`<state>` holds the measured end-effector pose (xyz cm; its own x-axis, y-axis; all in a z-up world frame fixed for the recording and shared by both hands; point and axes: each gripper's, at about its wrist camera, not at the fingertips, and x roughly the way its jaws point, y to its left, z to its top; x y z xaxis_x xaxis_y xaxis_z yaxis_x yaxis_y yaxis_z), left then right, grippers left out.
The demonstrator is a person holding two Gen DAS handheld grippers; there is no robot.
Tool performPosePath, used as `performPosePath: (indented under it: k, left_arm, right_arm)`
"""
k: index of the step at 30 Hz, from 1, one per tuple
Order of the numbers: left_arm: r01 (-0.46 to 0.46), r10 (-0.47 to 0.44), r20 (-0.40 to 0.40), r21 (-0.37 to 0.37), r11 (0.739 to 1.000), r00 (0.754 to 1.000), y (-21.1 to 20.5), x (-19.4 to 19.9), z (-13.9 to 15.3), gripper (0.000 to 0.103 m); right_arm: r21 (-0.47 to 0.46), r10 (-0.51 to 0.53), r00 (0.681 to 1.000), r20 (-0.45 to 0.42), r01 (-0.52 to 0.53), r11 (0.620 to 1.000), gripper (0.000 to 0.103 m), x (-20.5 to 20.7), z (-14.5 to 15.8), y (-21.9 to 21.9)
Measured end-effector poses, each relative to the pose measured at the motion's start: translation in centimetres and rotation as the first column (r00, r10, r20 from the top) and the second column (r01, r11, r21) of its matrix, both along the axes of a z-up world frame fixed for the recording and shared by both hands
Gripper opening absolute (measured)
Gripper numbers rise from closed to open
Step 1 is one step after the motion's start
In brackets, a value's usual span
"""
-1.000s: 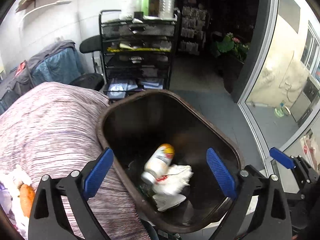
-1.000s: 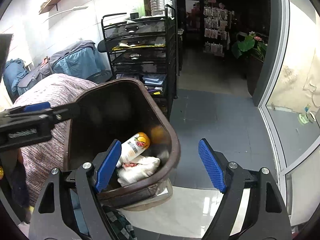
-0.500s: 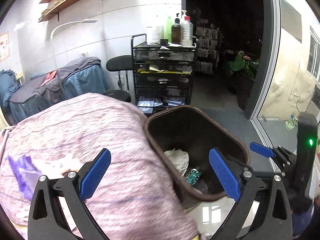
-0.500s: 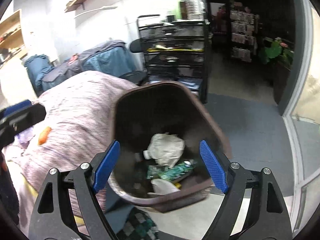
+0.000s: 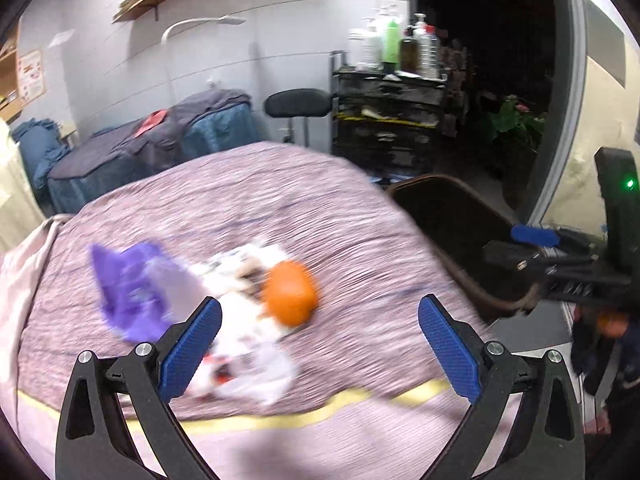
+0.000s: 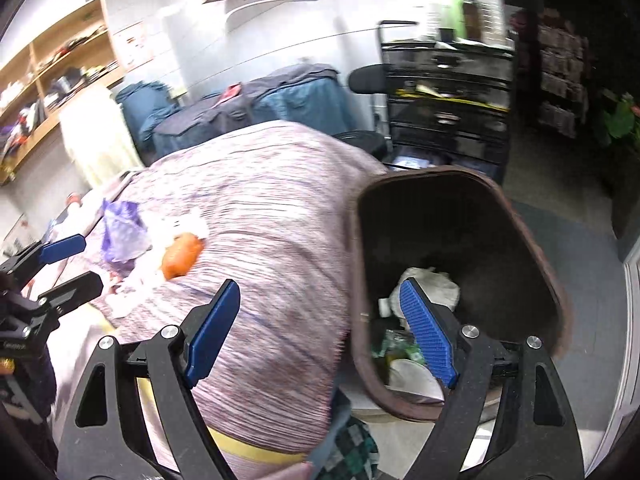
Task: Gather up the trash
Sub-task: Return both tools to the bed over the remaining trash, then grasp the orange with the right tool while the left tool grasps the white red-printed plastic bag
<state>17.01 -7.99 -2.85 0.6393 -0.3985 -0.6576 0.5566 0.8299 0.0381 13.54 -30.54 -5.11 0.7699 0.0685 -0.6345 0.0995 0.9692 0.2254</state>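
A brown trash bin (image 6: 532,240) stands beside the bed and holds white paper (image 6: 440,284) and green wrappers (image 6: 396,344); it also shows in the left wrist view (image 5: 448,208). On the pink-striped bedspread (image 5: 320,208) lie an orange object (image 5: 290,298), a purple wrapper (image 5: 128,284) and white crumpled paper (image 5: 248,356), blurred. My left gripper (image 5: 318,350) is open and empty, just above this pile. My right gripper (image 6: 320,332) is open and empty, over the bin's left rim. The pile also shows in the right wrist view: the orange object (image 6: 182,258) and the purple wrapper (image 6: 120,232).
A black wire cart (image 5: 390,128) with bottles on top stands behind the bin, beside a black stool (image 5: 298,104). Blue-covered furniture (image 5: 152,148) lines the wall. A plant (image 5: 512,124) is in the dark doorway. Wooden shelves (image 6: 52,80) hang at left. Glass door at right.
My left gripper has swung left from over the bin to above the trash pile on the bed. My right gripper has shifted left, toward the bin's left rim. Both stayed open.
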Motion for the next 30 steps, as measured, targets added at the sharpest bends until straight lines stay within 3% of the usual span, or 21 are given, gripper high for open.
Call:
performPosePath:
  k: [7,16,19,21,24,28,30]
  left_arm:
    - [-0.037,0.039,-0.062,0.039,0.999,0.997,5.7,2.2,-1.5,0.095]
    - [0.023,-0.002,-0.17,0.123,0.992,0.985,6.8,5.7,-4.8,0.074]
    - [0.039,-0.01,-0.196,0.148,0.988,0.981,6.4,6.0,-5.9,0.057]
    - [0.033,-0.004,-0.196,0.145,0.989,0.981,6.4,5.8,-6.3,0.045]
    - [0.015,0.009,-0.182,0.128,0.992,0.983,6.7,5.4,-6.1,0.036]
    - [-0.024,0.033,-0.169,0.06,0.998,0.985,7.5,4.7,-5.2,0.031]
    - [-0.047,0.051,-0.158,0.027,0.999,0.986,8.0,4.2,-4.7,0.031]
  right_arm:
    - [-0.002,0.088,0.996,-0.006,-0.088,0.996,0.082,1.7,0.4,3.6]
    - [-0.028,0.157,0.987,-0.021,-0.157,0.987,0.082,3.1,0.9,6.6]
    - [-0.041,0.175,0.984,-0.023,-0.176,0.984,0.082,3.6,1.2,7.4]
    - [-0.053,0.195,0.98,-0.028,-0.197,0.979,0.082,4.2,1.4,8.2]
    - [-0.065,0.23,0.972,-0.046,-0.233,0.97,0.082,5.6,1.4,9.5]
    - [-0.087,0.284,0.953,-0.103,-0.293,0.952,0.08,8.1,0.8,11.7]
    - [-0.102,0.304,0.942,-0.144,-0.32,0.942,0.074,9.3,0.2,12.8]
